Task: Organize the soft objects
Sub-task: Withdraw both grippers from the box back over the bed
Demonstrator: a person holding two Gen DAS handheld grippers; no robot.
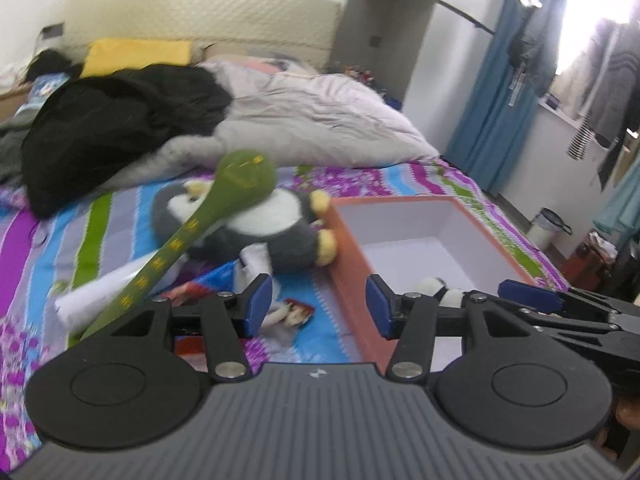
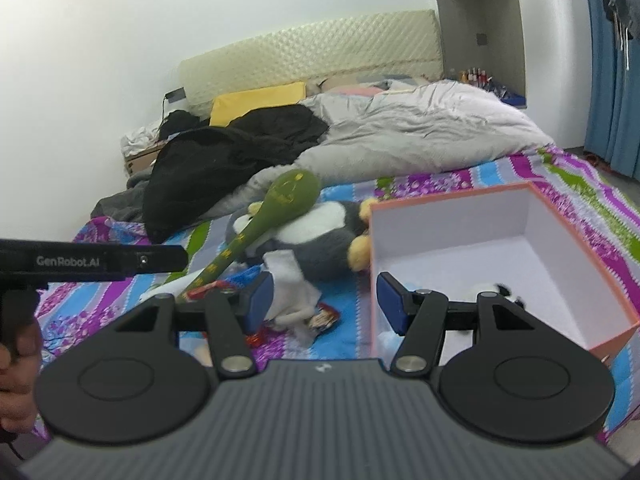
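1. The snake's (image 1: 176, 248) tail end runs behind the left gripper's (image 1: 316, 308) frame.
2. A small panda (image 2: 490, 292) in the box (image 2: 448, 204) is blurred and partly hidden by the right gripper (image 2: 324, 304).
3. The hand (image 2: 16, 376) is cut off by the edge.

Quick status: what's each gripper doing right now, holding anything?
Left gripper: open, nothing between the pads.
Right gripper: open, holding nothing.

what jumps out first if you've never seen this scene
A grey-and-white plush penguin lies on the striped bedsheet, with a long green plush snake draped across it. To the right sits an open orange box, white inside. A black garment is heaped behind.
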